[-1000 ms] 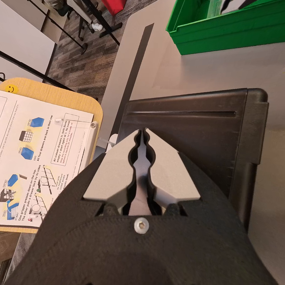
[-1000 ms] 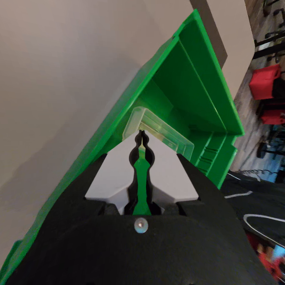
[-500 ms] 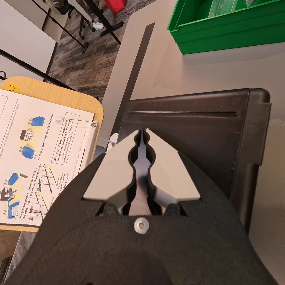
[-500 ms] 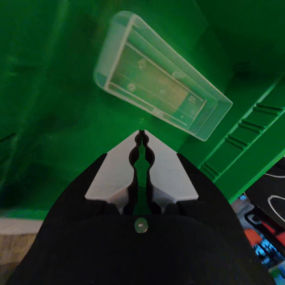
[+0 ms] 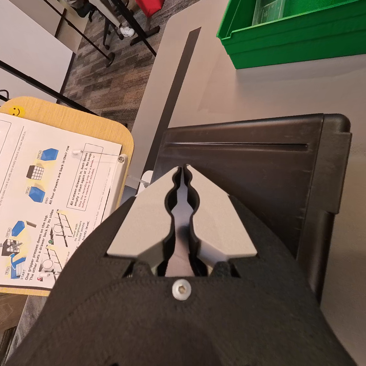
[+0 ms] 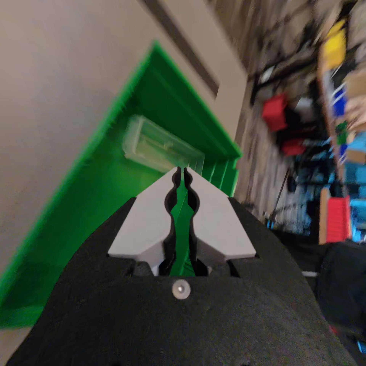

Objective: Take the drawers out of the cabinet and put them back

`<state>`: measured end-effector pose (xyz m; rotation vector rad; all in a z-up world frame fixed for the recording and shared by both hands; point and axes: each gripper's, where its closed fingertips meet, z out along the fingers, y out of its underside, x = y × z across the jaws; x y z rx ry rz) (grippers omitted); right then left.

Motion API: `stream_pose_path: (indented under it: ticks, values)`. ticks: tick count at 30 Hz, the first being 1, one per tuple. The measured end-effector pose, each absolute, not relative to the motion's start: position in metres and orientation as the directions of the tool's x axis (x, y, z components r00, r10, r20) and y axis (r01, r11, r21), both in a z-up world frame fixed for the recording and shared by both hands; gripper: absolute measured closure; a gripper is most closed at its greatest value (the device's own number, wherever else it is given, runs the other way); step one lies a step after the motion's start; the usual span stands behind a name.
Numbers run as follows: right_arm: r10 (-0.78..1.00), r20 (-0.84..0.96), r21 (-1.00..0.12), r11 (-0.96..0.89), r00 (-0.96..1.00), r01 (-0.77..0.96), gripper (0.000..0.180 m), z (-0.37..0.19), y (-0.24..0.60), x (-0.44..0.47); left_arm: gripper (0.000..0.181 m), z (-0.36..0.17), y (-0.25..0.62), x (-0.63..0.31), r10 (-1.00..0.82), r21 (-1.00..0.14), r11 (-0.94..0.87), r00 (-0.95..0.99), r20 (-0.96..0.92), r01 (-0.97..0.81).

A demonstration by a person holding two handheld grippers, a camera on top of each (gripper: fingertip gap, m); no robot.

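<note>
One grey table (image 5: pixel 257 89); one black cabinet (image 5: pixel 267 178); one green bin (image 5: pixel 297 45) containing one clear drawer (image 6: pixel 158 146). Left gripper (image 5: pixel 182 168), tips nearly together, rests on the cabinet top; right gripper (image 6: pixel 181 168), equally narrow, holds nothing.

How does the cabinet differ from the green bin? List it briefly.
The cabinet is black; the bin is green. The cabinet shows a closed top; the bin is open-topped and holds a clear drawer. The left claw is over the cabinet, not the bin. Both sit on the table.
</note>
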<state>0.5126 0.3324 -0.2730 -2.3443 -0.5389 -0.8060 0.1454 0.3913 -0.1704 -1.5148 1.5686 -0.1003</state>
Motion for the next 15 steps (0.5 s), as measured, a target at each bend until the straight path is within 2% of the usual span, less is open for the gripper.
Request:
stream_pose_path:
  ticks: [3, 6, 9, 12, 15]
  values:
    - [0.244, 0.723, -0.506, -0.449, 0.646, 0.736, 0.173, -0.204, 0.315, 0.415, 0.18, -0.17, 0.392, 0.145, -0.824, -0.621, 0.235, 0.185, -0.535, -0.748]
    - [0.334, 0.837, -0.426, -0.099, 0.434, 0.899, 0.167, -0.177, 0.282, 0.304, 0.18, -0.17, 0.392, 0.145, -0.823, -0.621, 0.233, 0.188, -0.536, -0.748]
    - [0.433, 0.851, -0.374, 0.105, 0.296, 0.921, 0.153, -0.203, 0.253, 0.215, 0.18, -0.17, 0.392, 0.145, -0.822, -0.62, 0.235, 0.188, -0.537, -0.748]
    - [0.374, 0.917, -0.223, 0.191, 0.14, 0.956, 0.144, -0.236, 0.251, 0.171, 0.18, -0.17, 0.392, 0.145, -0.822, -0.62, 0.235, 0.188, -0.538, -0.748]
    - [0.269, 0.961, -0.128, 0.232, 0.063, 0.964, 0.145, -0.249, 0.265, 0.152, 0.18, -0.17, 0.392, 0.145, -0.822, -0.62, 0.235, 0.188, -0.538, -0.748]
